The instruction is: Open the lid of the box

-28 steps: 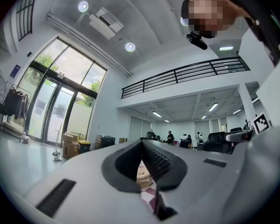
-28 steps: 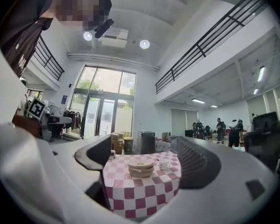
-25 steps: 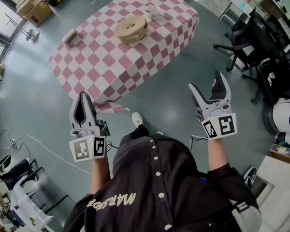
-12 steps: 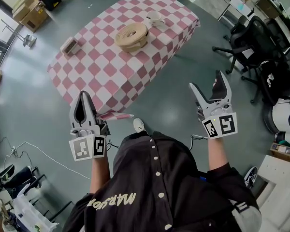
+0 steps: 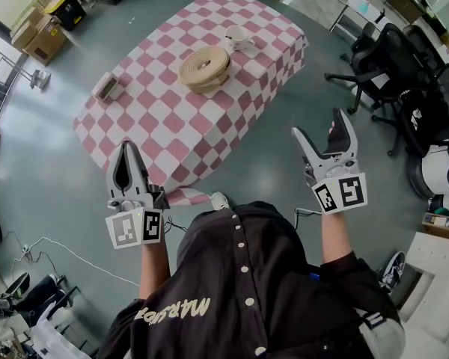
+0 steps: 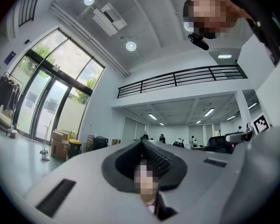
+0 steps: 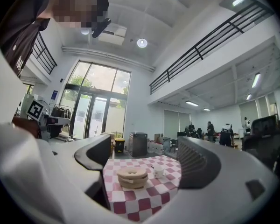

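Left tongs (image 5: 126, 148) together, right tongs (image 5: 320, 126) apart.

One table (image 5: 157, 118) bears one round box (image 5: 204, 67), one cup (image 5: 238, 37) and one small block (image 5: 106, 87). There are two grippers: the left gripper (image 5: 127, 146) and the right gripper (image 5: 322, 126).

Box (image 5: 204, 67) on the table (image 5: 161, 122) — cup (image 5: 236, 37) near its right, small case (image 5: 107, 87) farther left
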`<state>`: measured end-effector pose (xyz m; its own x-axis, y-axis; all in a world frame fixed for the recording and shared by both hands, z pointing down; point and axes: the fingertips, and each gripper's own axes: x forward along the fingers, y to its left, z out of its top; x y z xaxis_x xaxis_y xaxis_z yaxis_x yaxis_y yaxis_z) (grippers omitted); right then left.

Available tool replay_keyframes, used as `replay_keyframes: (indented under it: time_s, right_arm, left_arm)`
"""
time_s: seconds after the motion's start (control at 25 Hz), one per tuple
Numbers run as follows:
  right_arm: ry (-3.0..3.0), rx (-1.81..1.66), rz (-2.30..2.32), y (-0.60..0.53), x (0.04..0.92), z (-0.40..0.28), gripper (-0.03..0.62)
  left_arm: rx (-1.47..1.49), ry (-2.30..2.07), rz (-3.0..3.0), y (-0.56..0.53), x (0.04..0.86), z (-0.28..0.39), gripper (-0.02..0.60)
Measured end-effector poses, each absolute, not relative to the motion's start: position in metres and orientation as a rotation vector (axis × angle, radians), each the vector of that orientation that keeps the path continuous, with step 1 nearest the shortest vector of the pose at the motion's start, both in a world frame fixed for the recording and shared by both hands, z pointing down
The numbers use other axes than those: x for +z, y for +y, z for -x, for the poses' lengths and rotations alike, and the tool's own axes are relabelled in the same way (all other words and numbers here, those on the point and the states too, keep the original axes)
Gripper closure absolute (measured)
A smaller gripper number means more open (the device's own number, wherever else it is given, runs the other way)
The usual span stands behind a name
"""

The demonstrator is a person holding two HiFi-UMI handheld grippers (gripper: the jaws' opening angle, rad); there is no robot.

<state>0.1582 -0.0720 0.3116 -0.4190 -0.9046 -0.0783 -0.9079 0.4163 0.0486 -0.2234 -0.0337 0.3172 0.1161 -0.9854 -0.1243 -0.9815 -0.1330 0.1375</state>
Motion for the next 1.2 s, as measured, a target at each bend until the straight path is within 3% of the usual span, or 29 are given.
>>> replay_keyframes:
  time_s: [0.56, 1.2]
  right_arm:
    - [2.577, 0.099, 1.754, -0.093, 0.324, -0.165, 0.161]
    - [2.617, 0.085, 1.637, -0.212, 0.320, -0.173, 0.161]
  left_arm:
    - [-0.261, -1.959, -2.365, -0.077, 0.335, 0.219, 0.572]
    - [-0.258, -2.041, -2.344, -0.173, 0.319, 0.201, 0.572]
